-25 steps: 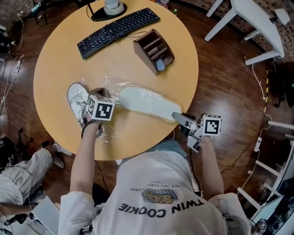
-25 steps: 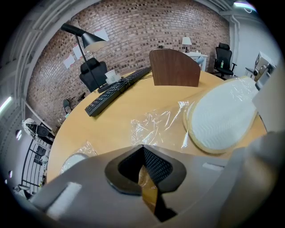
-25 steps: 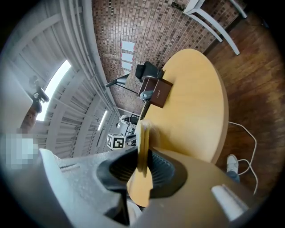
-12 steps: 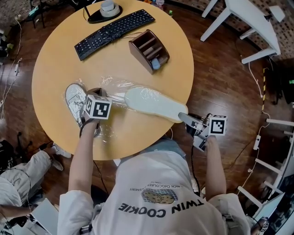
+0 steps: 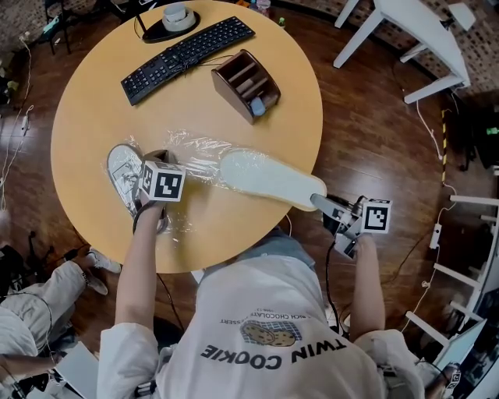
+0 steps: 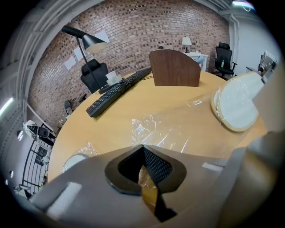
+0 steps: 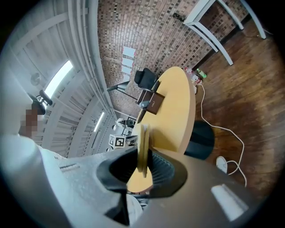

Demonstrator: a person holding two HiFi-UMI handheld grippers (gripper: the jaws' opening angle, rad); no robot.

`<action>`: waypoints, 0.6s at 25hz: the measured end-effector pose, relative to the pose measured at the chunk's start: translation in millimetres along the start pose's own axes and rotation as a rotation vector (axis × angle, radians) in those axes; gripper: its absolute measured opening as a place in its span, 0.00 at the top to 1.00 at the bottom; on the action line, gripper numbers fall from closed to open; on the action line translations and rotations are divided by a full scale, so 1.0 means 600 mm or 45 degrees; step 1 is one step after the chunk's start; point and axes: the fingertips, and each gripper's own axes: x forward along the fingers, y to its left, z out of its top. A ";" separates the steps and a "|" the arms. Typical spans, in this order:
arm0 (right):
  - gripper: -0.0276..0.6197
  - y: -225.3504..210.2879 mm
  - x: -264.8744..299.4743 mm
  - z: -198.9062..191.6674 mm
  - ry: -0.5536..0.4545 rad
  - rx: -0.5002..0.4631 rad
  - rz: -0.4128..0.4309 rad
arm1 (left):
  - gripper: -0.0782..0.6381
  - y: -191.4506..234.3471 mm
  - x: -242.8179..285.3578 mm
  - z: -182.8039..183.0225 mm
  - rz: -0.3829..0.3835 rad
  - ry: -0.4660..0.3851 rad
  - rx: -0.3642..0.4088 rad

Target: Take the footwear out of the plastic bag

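A white slipper [image 5: 265, 178], sole up, lies across the round wooden table [image 5: 93, 101], its heel past the near right edge. My right gripper [image 5: 323, 204] is shut on that heel; in the right gripper view the slipper's thin edge [image 7: 143, 133] stands between the pads of this gripper [image 7: 143, 162]. The slipper's toe is still under the crumpled clear plastic bag [image 5: 195, 152]. My left gripper [image 5: 158, 158] is shut on the bag's film [image 6: 156, 133], seen pinched at the left gripper [image 6: 144, 171]. A second slipper [image 5: 123, 167] lies just left of it.
A black keyboard [image 5: 187, 48] and a brown desk organiser [image 5: 243, 82] sit on the far side of the table, a lamp base [image 5: 173, 17] behind them. White table legs [image 5: 405, 39] stand on the wooden floor at right. A seated person's leg [image 5: 39, 300] shows at lower left.
My right gripper has moved right and away from the table with the white slipper, drawing it further out of the bag. The left gripper has stayed on the bag.
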 end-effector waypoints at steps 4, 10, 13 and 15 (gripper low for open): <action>0.85 0.003 -0.027 -0.011 -0.019 0.009 -0.007 | 0.89 0.000 -0.001 0.001 -0.005 -0.002 -0.001; 0.85 0.016 -0.070 -0.020 -0.086 0.016 -0.006 | 0.89 0.001 -0.002 0.003 -0.016 -0.005 0.008; 0.85 0.023 -0.093 -0.024 -0.121 0.026 -0.013 | 0.89 0.001 -0.004 0.002 -0.020 -0.006 0.011; 0.85 0.027 -0.113 -0.024 -0.155 0.040 -0.017 | 0.89 0.001 -0.004 0.002 -0.019 -0.009 0.014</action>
